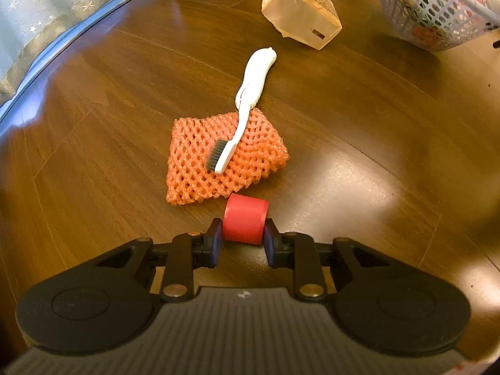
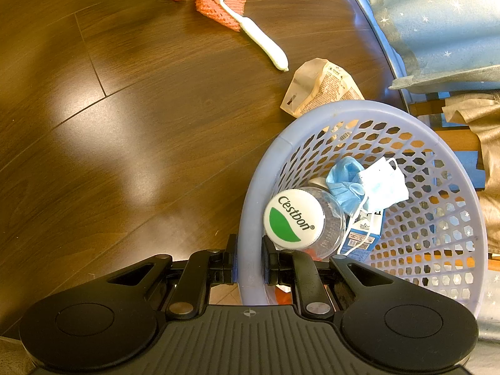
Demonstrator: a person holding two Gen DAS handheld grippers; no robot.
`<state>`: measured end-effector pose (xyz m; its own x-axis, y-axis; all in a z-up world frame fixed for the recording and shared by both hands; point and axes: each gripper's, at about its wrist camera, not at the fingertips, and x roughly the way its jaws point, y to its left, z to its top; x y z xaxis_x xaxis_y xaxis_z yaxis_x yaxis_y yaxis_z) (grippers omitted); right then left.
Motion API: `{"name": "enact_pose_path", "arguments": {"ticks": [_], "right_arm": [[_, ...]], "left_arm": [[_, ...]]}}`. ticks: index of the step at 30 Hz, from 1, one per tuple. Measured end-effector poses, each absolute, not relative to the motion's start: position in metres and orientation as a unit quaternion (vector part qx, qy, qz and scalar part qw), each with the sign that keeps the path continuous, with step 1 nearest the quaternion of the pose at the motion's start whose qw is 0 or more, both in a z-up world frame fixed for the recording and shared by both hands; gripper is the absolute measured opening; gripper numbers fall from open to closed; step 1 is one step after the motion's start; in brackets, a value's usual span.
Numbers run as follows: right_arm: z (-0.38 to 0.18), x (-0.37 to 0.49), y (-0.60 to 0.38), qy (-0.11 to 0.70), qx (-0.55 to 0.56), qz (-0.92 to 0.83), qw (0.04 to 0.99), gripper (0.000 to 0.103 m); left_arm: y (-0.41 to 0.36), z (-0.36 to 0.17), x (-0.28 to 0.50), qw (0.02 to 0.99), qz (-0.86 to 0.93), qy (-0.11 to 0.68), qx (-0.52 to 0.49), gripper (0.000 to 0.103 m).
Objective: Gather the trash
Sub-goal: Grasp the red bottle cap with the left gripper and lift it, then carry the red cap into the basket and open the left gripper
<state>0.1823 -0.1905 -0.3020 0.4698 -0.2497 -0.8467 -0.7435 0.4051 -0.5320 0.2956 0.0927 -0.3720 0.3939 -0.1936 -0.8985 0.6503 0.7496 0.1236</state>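
Risk first: red bottle cap (image 1: 245, 218) pinched between the pads of the left gripper (image 1: 243, 237) by its ribbed round sides only, low over the wooden floor (image 1: 343, 172), so liable to roll or squirt out if the squeeze slackens or the wrist tilts on the way across. Long carry ahead, judged from the right wrist view: lavender mesh basket (image 2: 250, 212) well apart from the cap, with open floor between. Right gripper (image 2: 249, 264) clamped on the near rim of the basket, one finger outside the wall and one inside; any tug there could tip it and spill the Cestbon bottle (image 2: 300, 218), blue face masks (image 2: 362, 184) and small carton (image 2: 365, 234). Just beyond the cap, orange foam net (image 1: 222, 159) with a white toothbrush (image 1: 247, 100) lying across it; further on, a crumpled beige wrapper (image 1: 300, 15) beside the basket. Nothing blocking the path, though a dropped cap could roll away.
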Motion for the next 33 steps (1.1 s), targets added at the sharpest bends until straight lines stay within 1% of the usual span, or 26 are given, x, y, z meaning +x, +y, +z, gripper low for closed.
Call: {"name": "enact_pose_path", "arguments": {"ticks": [11,33], "right_arm": [[-0.302,0.182,-0.191,0.482,-0.515,0.180,0.686,0.011],[-0.302,0.183,-0.192,0.483,-0.511,0.179,0.688,0.011]], "left_arm": [[0.073,-0.335,0.288,0.814,-0.283,0.456,0.221,0.022],[-0.020,-0.229,0.286,0.830,-0.379,0.360,0.194,0.022]]}}
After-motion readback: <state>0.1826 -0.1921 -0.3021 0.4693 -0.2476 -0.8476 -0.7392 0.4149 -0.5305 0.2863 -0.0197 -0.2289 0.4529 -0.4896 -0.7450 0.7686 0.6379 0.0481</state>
